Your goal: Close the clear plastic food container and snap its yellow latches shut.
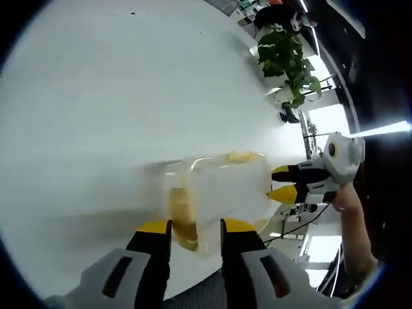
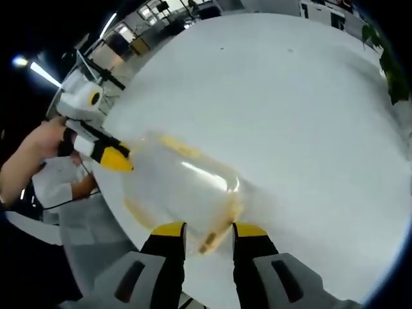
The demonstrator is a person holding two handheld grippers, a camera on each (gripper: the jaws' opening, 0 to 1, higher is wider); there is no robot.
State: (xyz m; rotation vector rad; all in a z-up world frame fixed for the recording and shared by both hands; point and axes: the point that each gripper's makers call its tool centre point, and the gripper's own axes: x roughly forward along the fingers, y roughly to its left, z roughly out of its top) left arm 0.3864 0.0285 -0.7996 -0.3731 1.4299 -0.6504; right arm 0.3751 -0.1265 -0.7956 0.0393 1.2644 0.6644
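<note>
The clear plastic container (image 1: 219,187) lies on the white table (image 1: 116,96), blurred, with yellowish contents and a yellow latch (image 1: 182,222) on its near end. My left gripper (image 1: 197,226) is open, its yellow tips on either side of that end. My right gripper (image 1: 285,183) reaches the container's far end from the right, held by a hand. In the right gripper view the container (image 2: 183,187) lies just ahead of my right gripper (image 2: 209,230), which is open around a yellow latch (image 2: 215,237). My left gripper (image 2: 116,159) touches the opposite end.
A potted green plant (image 1: 286,58) stands at the table's far edge. The table's rim (image 2: 112,212) runs close to the container. Beyond it are a person's hand (image 2: 38,145), cables and office furniture.
</note>
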